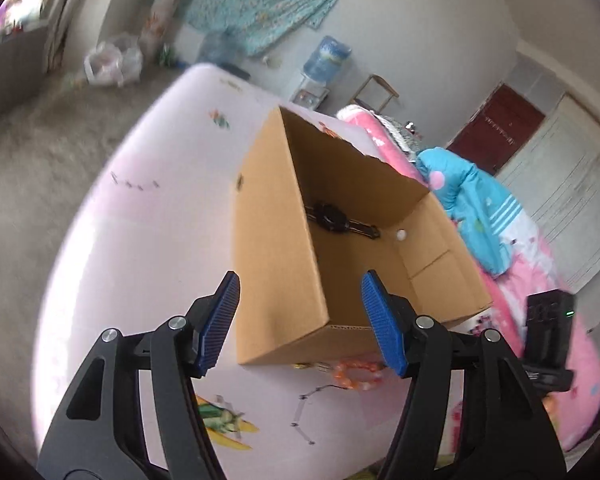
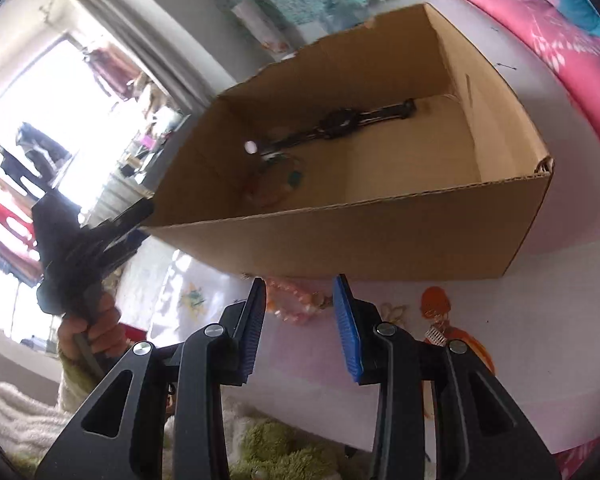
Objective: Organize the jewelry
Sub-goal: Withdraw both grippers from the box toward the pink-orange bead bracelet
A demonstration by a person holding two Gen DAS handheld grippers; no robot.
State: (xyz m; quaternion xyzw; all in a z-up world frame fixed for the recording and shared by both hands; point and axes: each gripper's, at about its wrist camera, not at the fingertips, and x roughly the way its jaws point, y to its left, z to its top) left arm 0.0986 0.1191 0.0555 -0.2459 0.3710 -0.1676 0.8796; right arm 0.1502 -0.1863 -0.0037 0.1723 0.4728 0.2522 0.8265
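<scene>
Both claws empty, jaws apart. Left claw spread wide, nothing between the pads. Right claw parted to a narrower gap, also bare. No earlier view to compare.

Cardboard box on the pale table, open top, just ahead of both claws. Inside, on the floor of the box: black wristwatch laid out flat, strap running along the far wall; small white bead or pearl near one strap end; thin cord piece with a teal bead close by it. Already sorted, by the look of it.

Still outside: orange-and-pink bead bracelet on the table, touching or just short of the box's near wall. From the right claw: directly ahead, seen in the gap between the pads, slightly beyond the tips. From the left claw: same bracelet below and toward the right pad, partly hidden behind it. Loop lies flat, long side running along the box wall, across the right claw's pointing line.

Thin dark chain with pale links beneath the left claw, strung out roughly toward the claw's base. Small silvery piece right of the right claw, blurred, kind uncertain.

Judgement: right claw better lined up on the bracelet; short drop forward and down, then lift over the near wall. Chain nearer the left claw. Risk: pad fouling the box wall.
</scene>
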